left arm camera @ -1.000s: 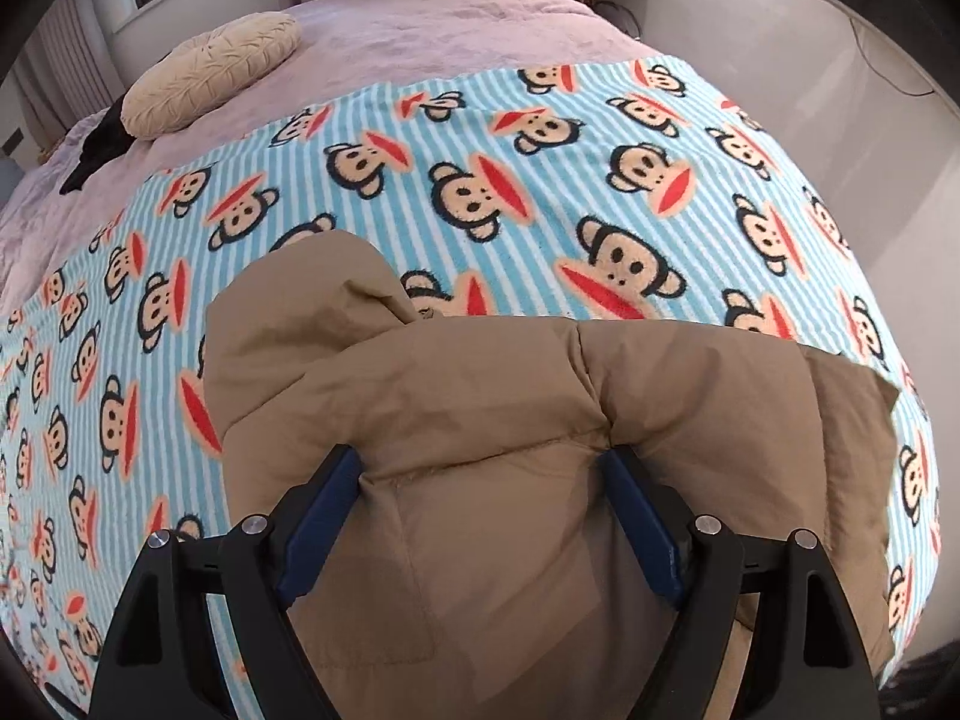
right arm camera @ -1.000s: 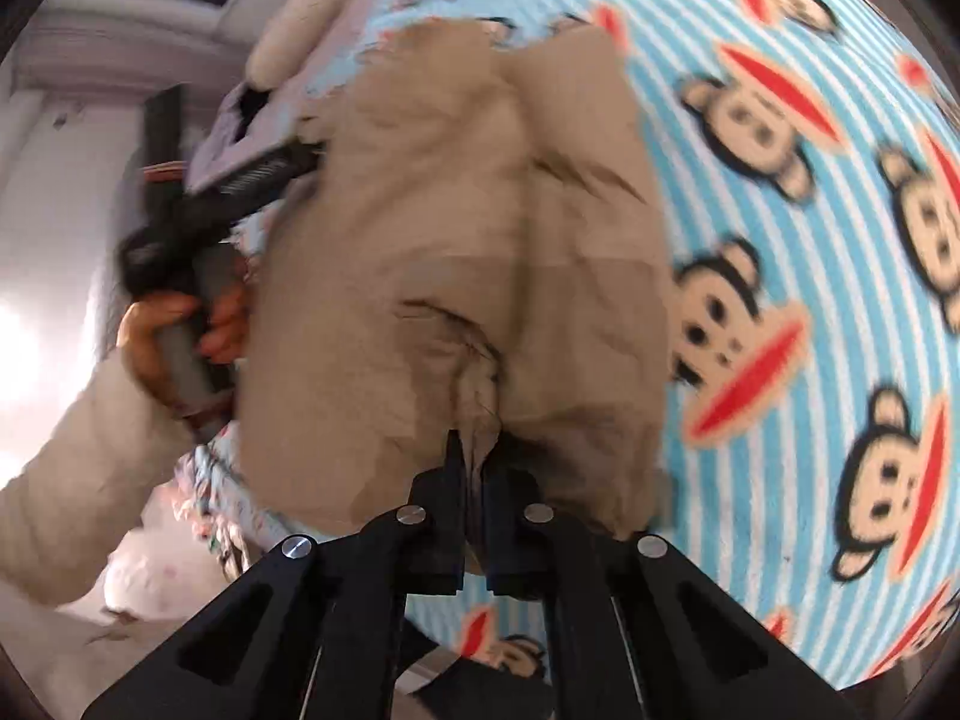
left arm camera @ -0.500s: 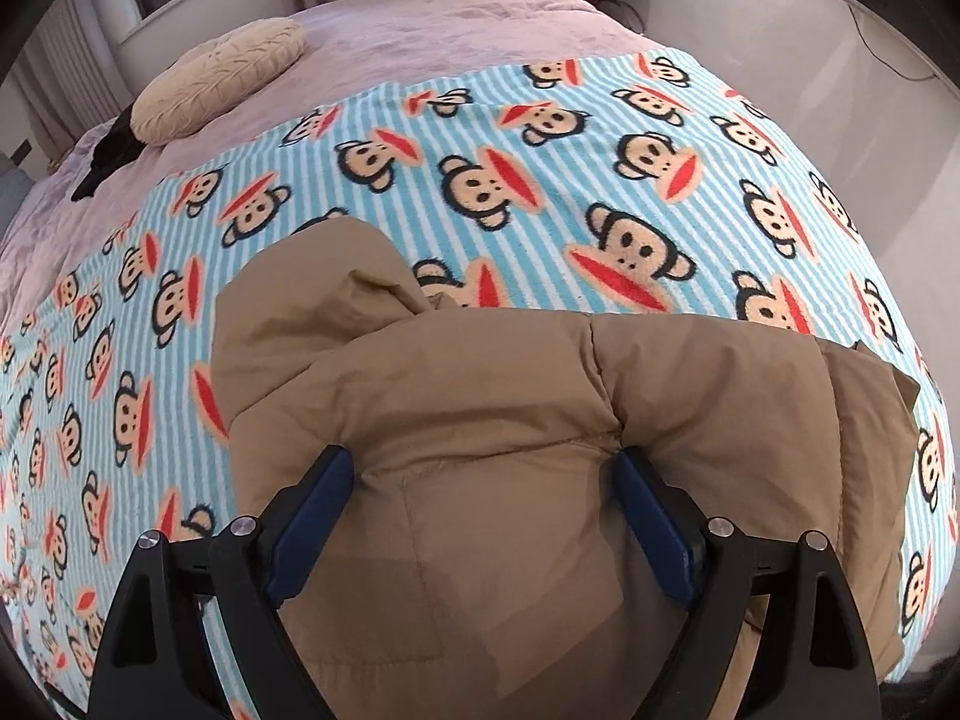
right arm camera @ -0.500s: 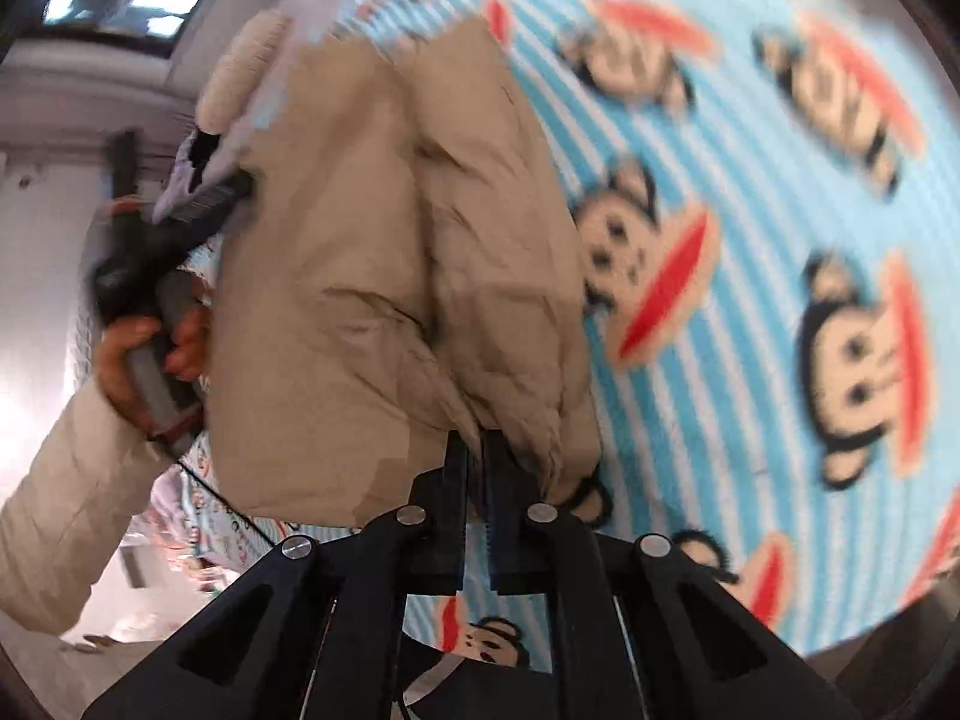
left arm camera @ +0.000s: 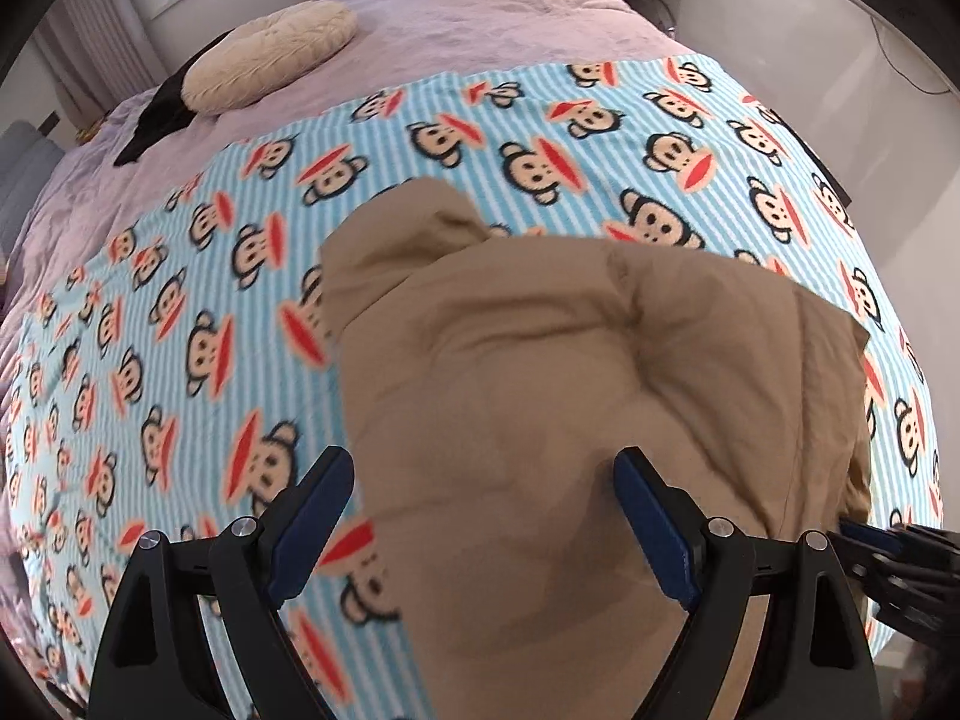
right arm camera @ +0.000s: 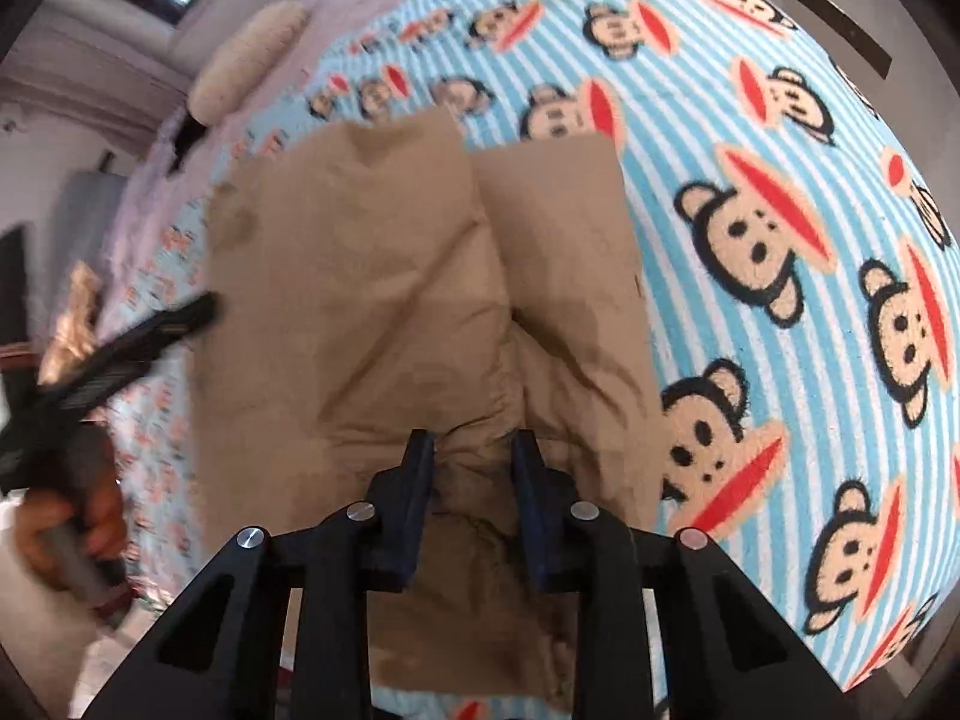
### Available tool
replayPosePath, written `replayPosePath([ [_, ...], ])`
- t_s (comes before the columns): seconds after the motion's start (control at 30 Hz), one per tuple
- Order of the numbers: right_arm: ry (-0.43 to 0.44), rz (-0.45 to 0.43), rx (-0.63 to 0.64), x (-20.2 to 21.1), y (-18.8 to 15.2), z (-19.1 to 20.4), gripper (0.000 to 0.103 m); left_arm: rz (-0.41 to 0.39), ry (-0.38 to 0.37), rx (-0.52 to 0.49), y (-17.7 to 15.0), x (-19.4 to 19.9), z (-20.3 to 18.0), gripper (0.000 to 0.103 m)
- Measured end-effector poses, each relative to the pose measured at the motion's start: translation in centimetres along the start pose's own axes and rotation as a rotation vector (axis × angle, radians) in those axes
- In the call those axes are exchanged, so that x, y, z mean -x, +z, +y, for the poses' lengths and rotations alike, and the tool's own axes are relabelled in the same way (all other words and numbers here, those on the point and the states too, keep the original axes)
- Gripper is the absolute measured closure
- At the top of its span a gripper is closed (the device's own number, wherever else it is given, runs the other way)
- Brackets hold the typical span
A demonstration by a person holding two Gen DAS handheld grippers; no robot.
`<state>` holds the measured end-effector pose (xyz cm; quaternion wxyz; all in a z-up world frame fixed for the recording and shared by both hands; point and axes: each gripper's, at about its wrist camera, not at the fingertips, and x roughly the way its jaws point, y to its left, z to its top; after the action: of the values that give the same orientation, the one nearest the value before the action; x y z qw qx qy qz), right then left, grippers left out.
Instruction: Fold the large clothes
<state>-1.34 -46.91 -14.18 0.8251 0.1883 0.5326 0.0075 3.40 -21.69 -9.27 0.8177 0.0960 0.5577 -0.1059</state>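
We are letting go of the tan padded coat (left arm camera: 576, 396), now lying folded on the monkey-print blanket (left arm camera: 180, 360). Our right gripper (right arm camera: 471, 468), clamped on a pinch of fabric a second ago, is opening, cloth still bunched between its jaws. Our left gripper (left arm camera: 480, 498) is standing wide and lifting clear, the coat below and ahead of its jaws. This fold looks finished.

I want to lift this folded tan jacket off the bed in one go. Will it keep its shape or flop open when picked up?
The jacket looks puffy and soft, with deep creases, so it would probably sag and unfold if lifted by one edge. Its padded bulk suggests it is light for its size. The fabric seems smooth, so it may slide on the fleece blanket when pushed.
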Motion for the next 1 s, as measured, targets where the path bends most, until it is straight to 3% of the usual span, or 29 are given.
replayPosePath([
  [0.13, -0.001, 0.039, -0.046, -1.4, 0.1, -0.8, 0.073, 0.019, 0.007, 0.025, -1.1, 0.4, 1.1, 0.014],
  [0.3, 0.01, 0.042, -0.037, 0.3, -0.5, -0.6, 0.073, 0.047, 0.015, 0.031, -1.9, 0.4, 1.7, 0.014],
  [0.4, 0.018, 0.041, -0.053, 0.7, -0.6, -0.9, 0.069, 0.051, 0.014, 0.031, -2.4, 0.3, 2.0, 0.0],
  [0.63, 0.031, 0.039, -0.077, 1.1, -1.2, -1.6, 0.066, 0.054, -0.003, 0.031, -3.3, 0.0, 2.1, 0.0],
  [0.73, 0.023, 0.036, -0.076, 1.5, -1.4, -1.5, 0.059, 0.061, -0.037, 0.047, -3.5, -0.1, 2.5, 0.0],
  [1.0, 0.048, -0.009, -0.072, 4.3, -1.6, -2.8, 0.026, 0.104, -0.204, 0.155, -5.3, -1.3, 4.4, 0.0],
])
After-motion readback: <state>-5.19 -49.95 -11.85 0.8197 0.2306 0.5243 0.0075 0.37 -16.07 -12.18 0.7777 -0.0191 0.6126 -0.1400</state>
